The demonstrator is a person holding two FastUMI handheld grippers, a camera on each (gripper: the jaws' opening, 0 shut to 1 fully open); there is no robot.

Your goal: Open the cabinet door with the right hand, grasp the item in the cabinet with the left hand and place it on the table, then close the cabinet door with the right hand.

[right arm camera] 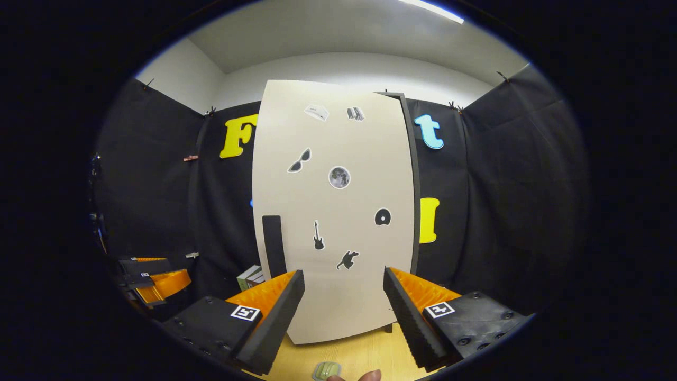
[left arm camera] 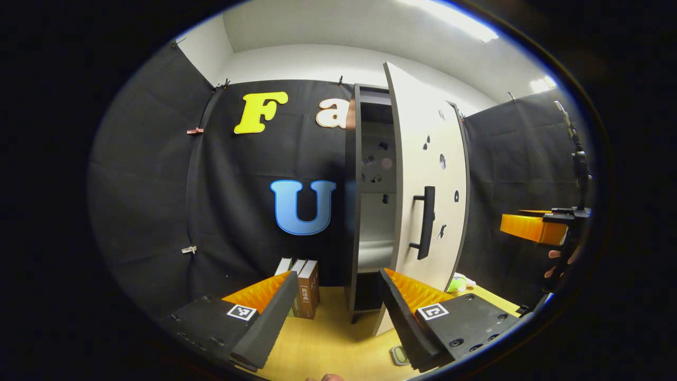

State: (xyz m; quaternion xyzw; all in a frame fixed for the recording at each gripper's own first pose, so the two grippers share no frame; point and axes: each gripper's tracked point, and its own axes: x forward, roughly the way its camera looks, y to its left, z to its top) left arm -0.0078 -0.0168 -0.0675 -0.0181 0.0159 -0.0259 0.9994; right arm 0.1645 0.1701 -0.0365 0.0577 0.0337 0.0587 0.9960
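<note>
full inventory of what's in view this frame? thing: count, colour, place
cabinet: 1, dark frame, pale inside, on the table at the back
cabinet door: 1, cream with stickers, partly open
door handle: 1, black, on the door front
books: a few, brown and pale, upright left of the cabinet
table: 1, light wood
green item: 1, on the table right of the door
left gripper: 1, open, facing the cabinet opening
right gripper: 1, open, facing the door

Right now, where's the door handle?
In the left gripper view the handle sits on the open cabinet door, right of the cabinet opening. In the right gripper view it is at the door's lower left edge.
</note>
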